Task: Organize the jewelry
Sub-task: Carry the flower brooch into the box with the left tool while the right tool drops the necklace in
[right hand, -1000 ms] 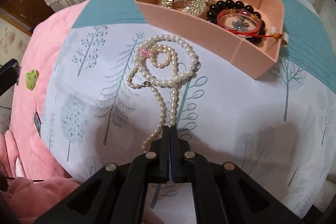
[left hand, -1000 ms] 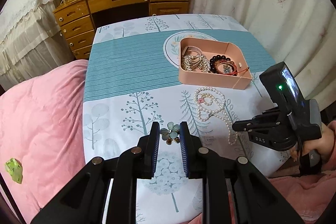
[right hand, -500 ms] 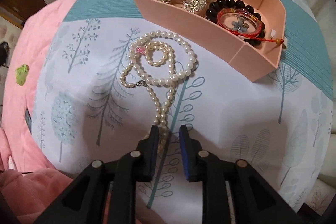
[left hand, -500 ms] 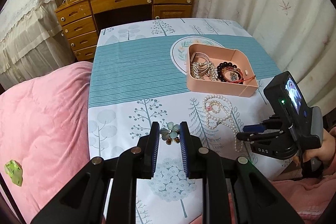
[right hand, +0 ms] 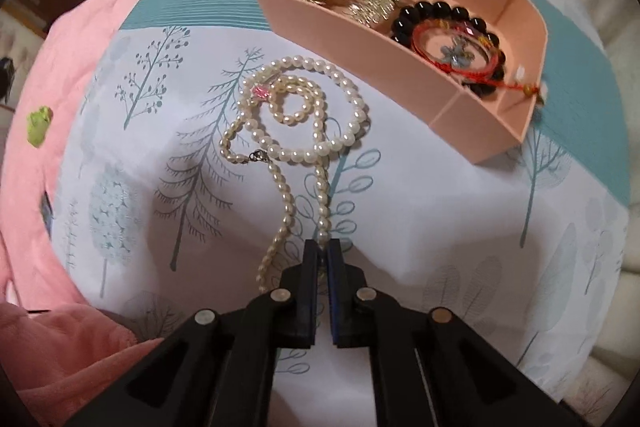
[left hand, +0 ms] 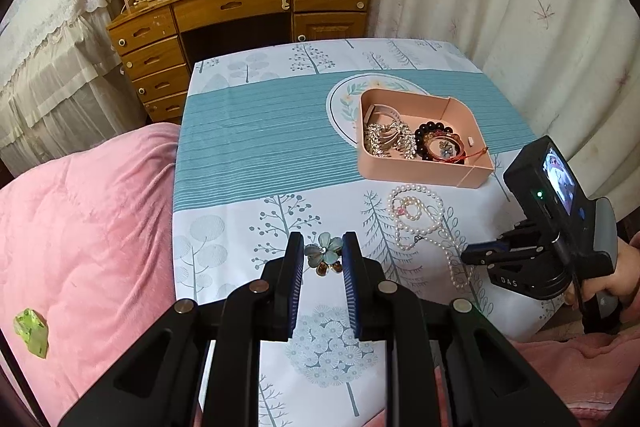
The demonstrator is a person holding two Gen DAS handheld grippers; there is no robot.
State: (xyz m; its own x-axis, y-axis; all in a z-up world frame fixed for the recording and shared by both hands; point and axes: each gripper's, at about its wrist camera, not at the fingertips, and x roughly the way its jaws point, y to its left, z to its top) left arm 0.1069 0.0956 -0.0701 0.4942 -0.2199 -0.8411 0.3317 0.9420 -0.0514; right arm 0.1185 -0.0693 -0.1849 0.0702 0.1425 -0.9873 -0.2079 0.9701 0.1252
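A pearl necklace (right hand: pixel 304 123) lies coiled on the tree-print tablecloth in front of a pink tray (right hand: pixel 360 27); it also shows in the left wrist view (left hand: pixel 420 223). My right gripper (right hand: pixel 321 253) is shut on one strand of the necklace at its near end. The tray (left hand: pixel 424 175) holds gold and crystal pieces, a black bead bracelet (right hand: pixel 444 15) and a red cord bracelet. A flower brooch (left hand: pixel 325 254) lies on the cloth between the fingertips of my left gripper (left hand: pixel 322 247), which is open. The right gripper (left hand: pixel 476 255) shows in the left wrist view too.
A pink blanket (left hand: pixel 80 227) with a green scrap (left hand: pixel 31 331) lies left of the table. A wooden desk with drawers (left hand: pixel 240 15) stands behind. A curtain (left hand: pixel 520 7) hangs to the right. The table's near edge is close to both grippers.
My right gripper opened half a second ago and has now closed on the pearl strand. The left gripper has drawn back a little and stays open around the brooch.
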